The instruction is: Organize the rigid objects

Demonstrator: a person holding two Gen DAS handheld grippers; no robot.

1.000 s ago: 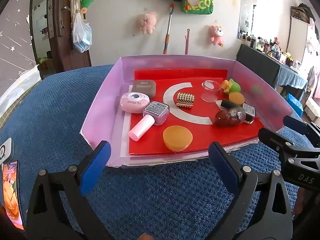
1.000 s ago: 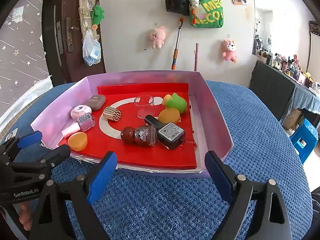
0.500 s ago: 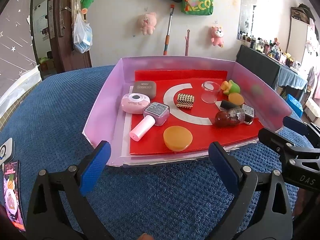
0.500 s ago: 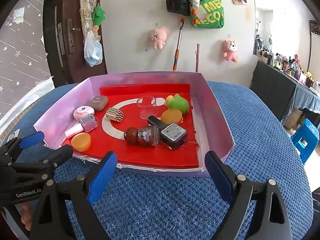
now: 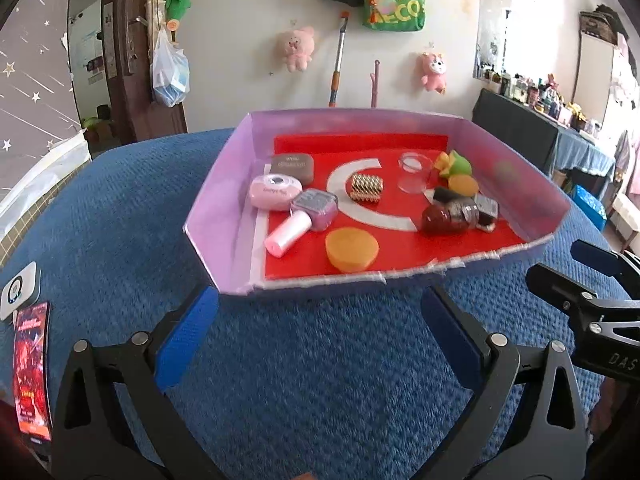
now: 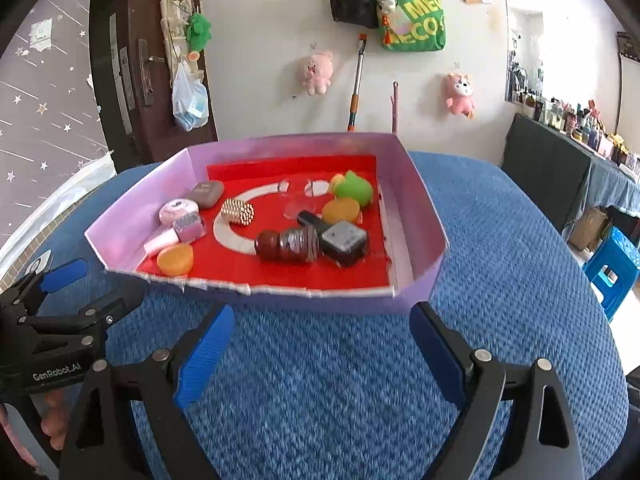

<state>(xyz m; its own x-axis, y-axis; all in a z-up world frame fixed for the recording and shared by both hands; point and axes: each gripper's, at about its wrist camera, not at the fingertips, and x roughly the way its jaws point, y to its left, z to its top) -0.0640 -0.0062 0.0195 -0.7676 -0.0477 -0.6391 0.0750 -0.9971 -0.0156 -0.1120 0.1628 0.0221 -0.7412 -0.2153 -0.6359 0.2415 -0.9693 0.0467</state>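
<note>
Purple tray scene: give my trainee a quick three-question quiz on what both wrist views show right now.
1. True or false: the left gripper and the right gripper both hold their jaws open with nothing between them.
2. In the purple tray, which item lies nearest the front edge? A) gold bead block B) orange round piece C) clear cup
3. Fill in: the dark nail polish bottle lies on its ____.

Key: 1 true; 2 B; 3 side.
</note>
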